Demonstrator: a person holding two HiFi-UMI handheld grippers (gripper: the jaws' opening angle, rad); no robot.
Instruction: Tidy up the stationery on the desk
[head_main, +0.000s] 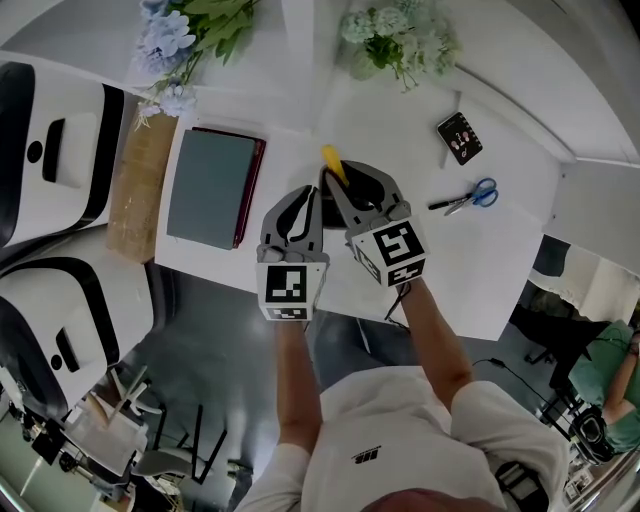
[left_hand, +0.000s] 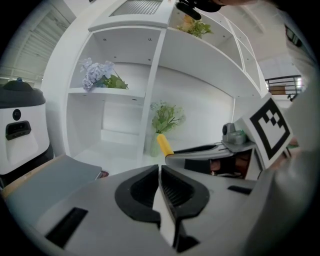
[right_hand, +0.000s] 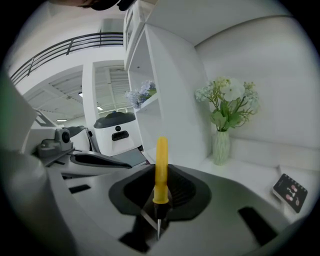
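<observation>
My right gripper (head_main: 337, 182) (right_hand: 161, 169) is shut on a yellow pen (head_main: 333, 163) (right_hand: 161, 165). The pen stands upright between the jaws, its yellow end sticking out past them and its thin metal tip pointing back toward the camera. The left gripper (head_main: 308, 195) (left_hand: 159, 168) hovers just to the left of it, jaws closed together with nothing between them. Both hang over the middle of the white desk (head_main: 300, 150). From the left gripper view the pen (left_hand: 164, 145) shows at the tip of the right gripper's jaws.
A grey notebook (head_main: 210, 188) lies at the left beside a cork-coloured board (head_main: 138, 190). Blue-handled scissors (head_main: 468, 198) and a small black card (head_main: 459, 137) lie at the right. Flower vases (head_main: 395, 40) stand at the back, with white shelving (left_hand: 150, 75) behind.
</observation>
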